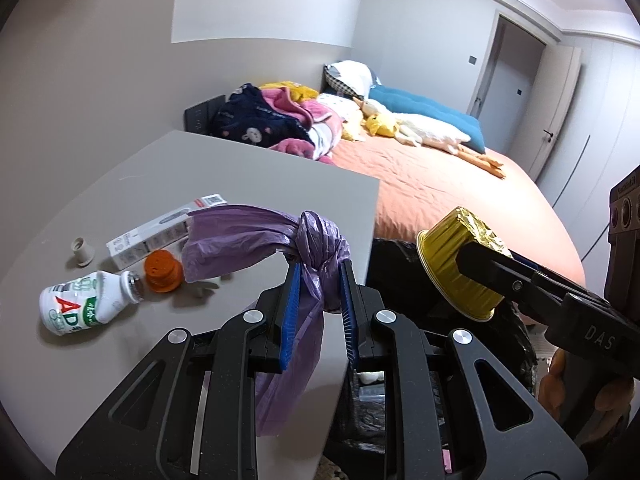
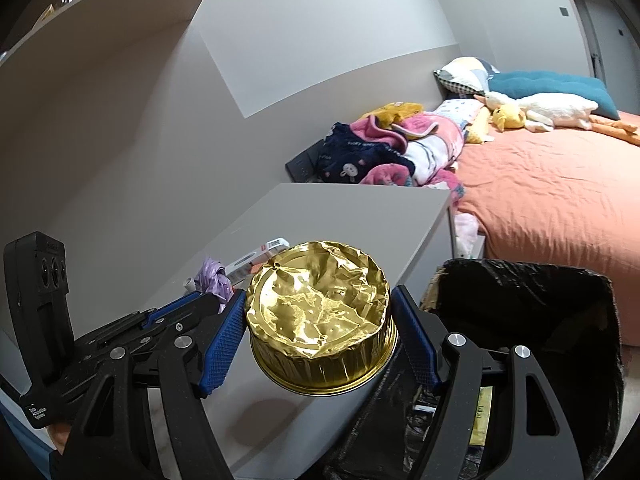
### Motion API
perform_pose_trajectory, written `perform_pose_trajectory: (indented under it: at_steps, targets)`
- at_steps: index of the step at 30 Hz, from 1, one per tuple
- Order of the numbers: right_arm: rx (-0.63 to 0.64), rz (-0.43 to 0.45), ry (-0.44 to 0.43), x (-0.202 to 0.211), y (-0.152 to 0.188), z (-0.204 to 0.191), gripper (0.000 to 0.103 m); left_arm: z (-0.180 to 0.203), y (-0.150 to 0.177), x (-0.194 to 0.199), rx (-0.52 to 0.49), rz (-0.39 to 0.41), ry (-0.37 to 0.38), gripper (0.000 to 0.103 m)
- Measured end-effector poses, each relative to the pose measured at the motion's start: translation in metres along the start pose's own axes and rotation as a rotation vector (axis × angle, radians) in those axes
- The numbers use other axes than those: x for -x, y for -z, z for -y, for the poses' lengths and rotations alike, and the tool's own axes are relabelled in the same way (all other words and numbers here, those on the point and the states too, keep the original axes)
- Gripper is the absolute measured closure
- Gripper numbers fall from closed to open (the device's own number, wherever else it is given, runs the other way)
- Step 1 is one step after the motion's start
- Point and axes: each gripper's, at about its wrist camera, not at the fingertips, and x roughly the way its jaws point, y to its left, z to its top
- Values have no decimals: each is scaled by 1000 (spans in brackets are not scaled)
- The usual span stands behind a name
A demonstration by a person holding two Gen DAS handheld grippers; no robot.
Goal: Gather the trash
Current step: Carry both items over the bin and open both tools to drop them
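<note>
My left gripper [image 1: 318, 280] is shut on a knotted purple plastic bag [image 1: 316, 248] and holds it above the grey table's right edge [image 1: 360, 216]. My right gripper [image 2: 320, 320] is shut on a gold foil cup [image 2: 320, 312], held in the air between the table and a bin lined with a black bag [image 2: 532, 304]. The cup also shows in the left wrist view [image 1: 460, 272], above the bin [image 1: 392, 256]. On the table lie a white AD bottle [image 1: 88, 304], an orange cap [image 1: 162, 272], a white box [image 1: 160, 228] and a small grey cap [image 1: 82, 250].
A bed with an orange sheet [image 1: 440, 184] stands beyond the table and bin, with piled clothes [image 1: 280, 120], pillows and a plush goose [image 1: 424, 128]. A grey wall runs on the left. A door [image 1: 508, 80] stands at the far right.
</note>
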Motion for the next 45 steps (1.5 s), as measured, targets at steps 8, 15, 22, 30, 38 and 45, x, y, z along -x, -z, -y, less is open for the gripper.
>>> perform_pose_trajectory:
  at_steps: [8, 15, 22, 30, 38, 45]
  targets:
    - [-18, 22, 38, 20, 1, 19, 30, 27, -1, -6, -40, -13, 44, 84]
    - [-41, 35, 84, 36, 5, 40, 30, 56, 0, -18, -85, -37, 94, 84]
    - [-76, 46, 131, 50, 8, 65, 30, 83, 2, -31, -123, -64, 141, 84]
    - [-123, 52, 208, 65, 12, 98, 30, 112, 3, -52, -161, -104, 210, 84]
    - [-162, 58, 260, 76, 16, 123, 30, 137, 6, -69, -204, -140, 264, 84]
    - [-187, 52, 280, 77, 21, 135, 30, 147, 12, -80, -224, -174, 286, 84]
